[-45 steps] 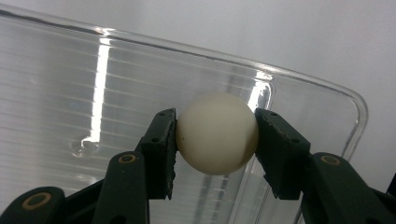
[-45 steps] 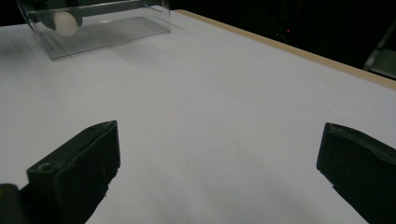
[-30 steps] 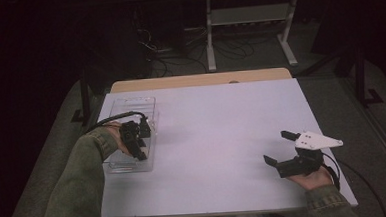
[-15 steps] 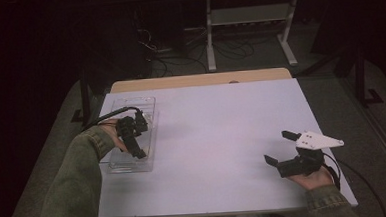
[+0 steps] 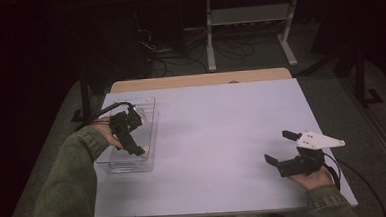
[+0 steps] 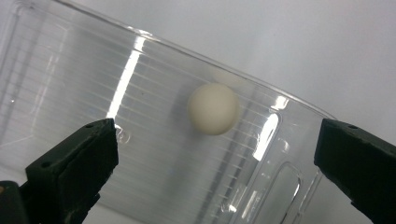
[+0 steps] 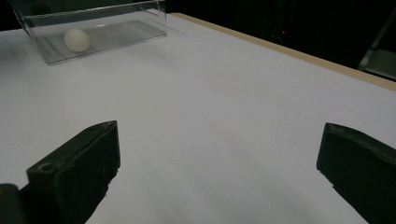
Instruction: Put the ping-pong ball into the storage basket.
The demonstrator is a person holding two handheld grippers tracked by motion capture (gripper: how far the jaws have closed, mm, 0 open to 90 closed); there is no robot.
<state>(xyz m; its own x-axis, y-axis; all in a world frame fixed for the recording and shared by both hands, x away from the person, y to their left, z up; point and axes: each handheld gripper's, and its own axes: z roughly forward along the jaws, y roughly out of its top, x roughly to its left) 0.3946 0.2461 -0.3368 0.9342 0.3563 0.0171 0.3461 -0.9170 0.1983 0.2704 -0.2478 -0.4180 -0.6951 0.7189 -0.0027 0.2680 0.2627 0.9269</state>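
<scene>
A clear plastic tray [image 5: 150,121] stands at the table's left side. A white ball [image 6: 213,108] lies on the tray's ribbed floor [image 6: 140,140]. My left gripper [image 5: 132,134] hangs over the tray and points down into it. Its jaws have just been opening and now stand wide apart [image 6: 217,140], with the ball loose on the floor below and touching neither pad. My right gripper [image 5: 277,146] rests near the front right of the table, open and empty [image 7: 219,128]. From there the tray [image 7: 116,28] and the ball [image 7: 76,39] show far off.
The white table top [image 5: 222,127] has a wooden strip [image 5: 199,80] along its far edge. Beyond it on the dark floor are a metal frame [image 5: 246,15] and cables. A cable trails from each gripper.
My left gripper has lifted a little above the tray and its jaws have spread apart. The right gripper has not moved.
</scene>
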